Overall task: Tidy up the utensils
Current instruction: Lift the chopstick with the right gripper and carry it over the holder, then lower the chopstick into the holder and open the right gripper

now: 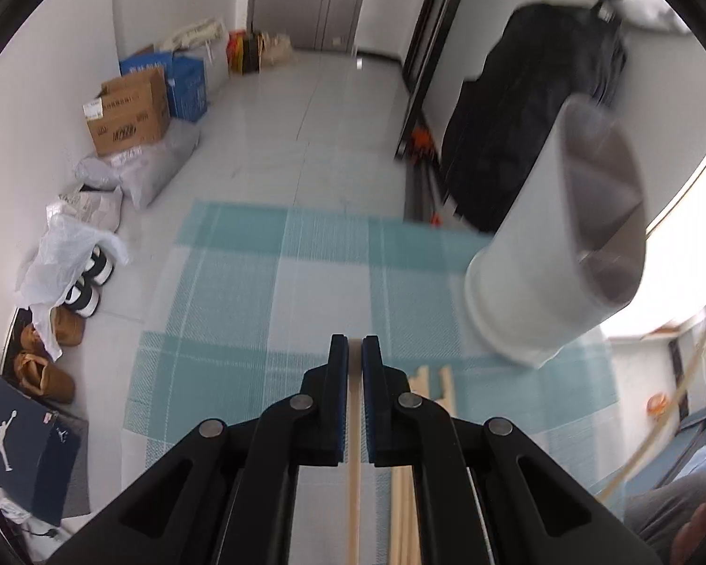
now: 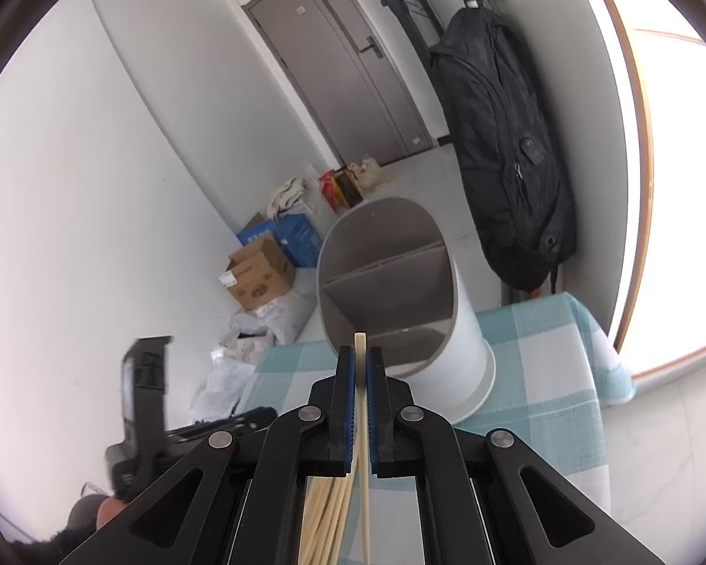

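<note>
In the left wrist view, a pale wooden chopstick [image 1: 354, 428] is clamped between the nearly closed black left gripper [image 1: 355, 346], above a teal-and-white checked tablecloth [image 1: 240, 292]. A white cylindrical divided utensil holder [image 1: 536, 254] is seen to the right.

In the right wrist view, another pale chopstick [image 2: 361, 376] is pinched by the right gripper [image 2: 360, 357], its tip just before the holder's mouth [image 2: 468, 325].

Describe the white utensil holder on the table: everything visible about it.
The utensil holder is a tall white oval tub, smooth like plastic, grey inside, with dividers splitting it into compartments. It appears empty and stands on the teal checked tablecloth, its mouth facing the right-wrist camera. No gripper touches it. It is blurred in the left-wrist view.
</note>
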A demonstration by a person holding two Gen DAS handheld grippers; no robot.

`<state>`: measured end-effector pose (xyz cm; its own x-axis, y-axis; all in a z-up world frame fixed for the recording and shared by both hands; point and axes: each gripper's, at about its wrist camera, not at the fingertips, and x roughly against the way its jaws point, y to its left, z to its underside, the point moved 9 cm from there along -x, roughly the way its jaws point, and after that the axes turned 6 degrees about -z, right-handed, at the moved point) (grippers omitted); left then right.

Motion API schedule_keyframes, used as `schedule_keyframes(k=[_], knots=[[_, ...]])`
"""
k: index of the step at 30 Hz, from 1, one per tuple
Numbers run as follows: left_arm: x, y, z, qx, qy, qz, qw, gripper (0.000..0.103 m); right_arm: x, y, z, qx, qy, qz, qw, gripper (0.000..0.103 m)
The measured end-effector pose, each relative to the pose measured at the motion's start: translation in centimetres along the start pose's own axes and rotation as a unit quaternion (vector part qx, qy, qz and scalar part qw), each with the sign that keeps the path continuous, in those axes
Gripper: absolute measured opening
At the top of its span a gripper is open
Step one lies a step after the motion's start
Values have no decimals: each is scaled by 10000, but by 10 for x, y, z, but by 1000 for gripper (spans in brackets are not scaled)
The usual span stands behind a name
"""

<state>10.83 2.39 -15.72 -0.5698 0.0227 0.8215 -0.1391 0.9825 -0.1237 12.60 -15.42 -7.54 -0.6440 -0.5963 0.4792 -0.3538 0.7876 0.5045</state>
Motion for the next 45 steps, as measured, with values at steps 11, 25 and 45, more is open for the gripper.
schedule_keyframes(k=[11, 25, 45], knots=[[56, -25, -18, -299, -770, 311, 9961, 2, 24, 17, -20, 173, -585, -84, 9981, 4], [122, -52, -83, -74, -1300, 784, 9884, 2, 50, 47, -88, 617, -1110, -259, 9916, 4], [97, -110, -214, 75, -2225, 1096, 9687, 2, 0, 29, -213, 1202, -1951, -33, 9734, 4]])
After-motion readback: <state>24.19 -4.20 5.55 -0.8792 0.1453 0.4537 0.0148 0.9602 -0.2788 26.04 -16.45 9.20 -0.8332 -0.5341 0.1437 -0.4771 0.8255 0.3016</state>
